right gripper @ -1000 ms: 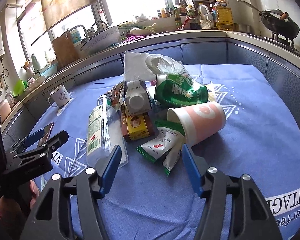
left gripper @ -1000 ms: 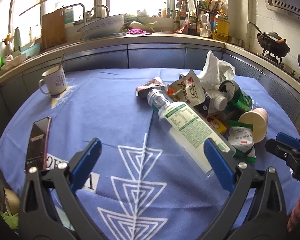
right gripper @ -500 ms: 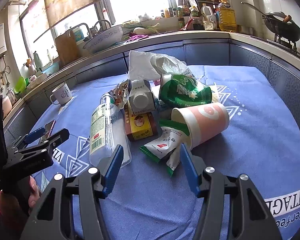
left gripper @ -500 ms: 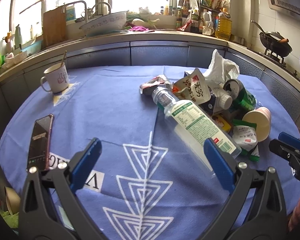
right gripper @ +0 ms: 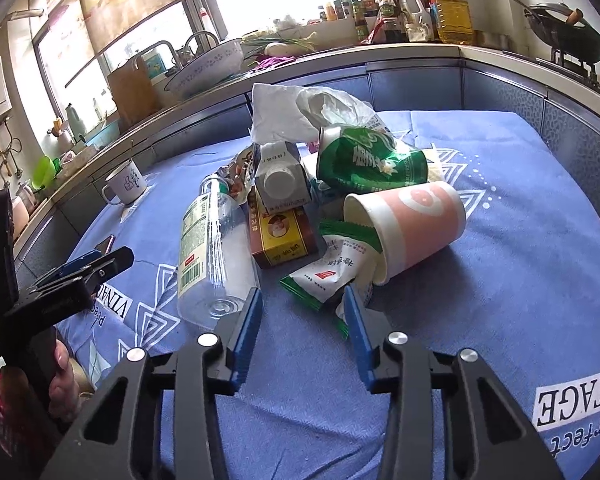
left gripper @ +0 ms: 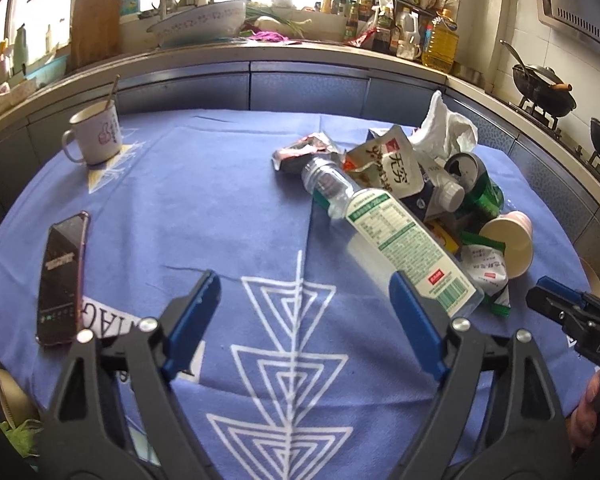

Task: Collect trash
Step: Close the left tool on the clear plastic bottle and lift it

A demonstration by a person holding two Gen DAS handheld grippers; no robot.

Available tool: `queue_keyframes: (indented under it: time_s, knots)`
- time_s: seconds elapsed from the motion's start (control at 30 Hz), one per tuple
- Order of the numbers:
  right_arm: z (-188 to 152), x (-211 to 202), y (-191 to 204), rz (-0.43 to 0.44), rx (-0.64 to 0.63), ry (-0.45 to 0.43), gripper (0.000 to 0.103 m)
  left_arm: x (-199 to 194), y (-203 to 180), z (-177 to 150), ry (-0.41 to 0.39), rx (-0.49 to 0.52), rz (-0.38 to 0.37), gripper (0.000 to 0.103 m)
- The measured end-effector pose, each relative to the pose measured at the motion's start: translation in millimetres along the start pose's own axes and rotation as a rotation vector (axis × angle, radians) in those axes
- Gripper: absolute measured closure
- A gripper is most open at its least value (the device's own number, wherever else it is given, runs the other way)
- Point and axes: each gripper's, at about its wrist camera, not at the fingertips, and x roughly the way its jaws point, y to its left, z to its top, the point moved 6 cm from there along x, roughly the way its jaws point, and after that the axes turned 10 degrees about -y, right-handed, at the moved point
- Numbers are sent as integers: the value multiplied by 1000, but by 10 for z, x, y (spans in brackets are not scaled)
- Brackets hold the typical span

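Trash heap on blue-clothed worktop (left gripper: 220, 200): clear plastic bottle (left gripper: 396, 240) lying flat, milk carton (right gripper: 280, 178), pink paper cup (right gripper: 412, 224) on its side, green-white wrapper (right gripper: 328, 276), crumpled tissue (left gripper: 444, 128).

Left claw (left gripper: 304, 300): spread, jaws just narrowing, nothing between, right pad beside bottle base.

Right claw (right gripper: 302, 312): parted, jaws just narrowing, empty, near wrapper.

Mug (left gripper: 96, 136), phone (left gripper: 62, 276) apart.

We see a blue patterned tablecloth (left gripper: 204, 208) bearing a white mug (left gripper: 96, 138) with a spoon handle standing in it, and a smartphone (left gripper: 62, 274) lying flat near the left edge. Behind, on the counter, stand a wooden cutting board (left gripper: 94, 28), a white basin (left gripper: 200, 22), a yellow oil bottle (right gripper: 454, 16) and a dark wok (left gripper: 542, 90).
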Motion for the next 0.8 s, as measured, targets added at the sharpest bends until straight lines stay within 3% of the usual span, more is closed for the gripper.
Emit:
queue_keyframes:
  time_s: [0.2,0.43,0.57,0.8]
  knots:
    - [0,42,-25,7,-1,10,71,224,-39,-46,108,-120,-126,24]
    - [88,57,-73,-5,-21,-5,70,540,-163,68,194,-198,-184,23]
    - [88,146,-260,-37,25,20,70,694,-232,188,213,-226,-179,15]
    - [-108,352,-549,42,228,138,70,985,-464,118,275,-169,-132,15]
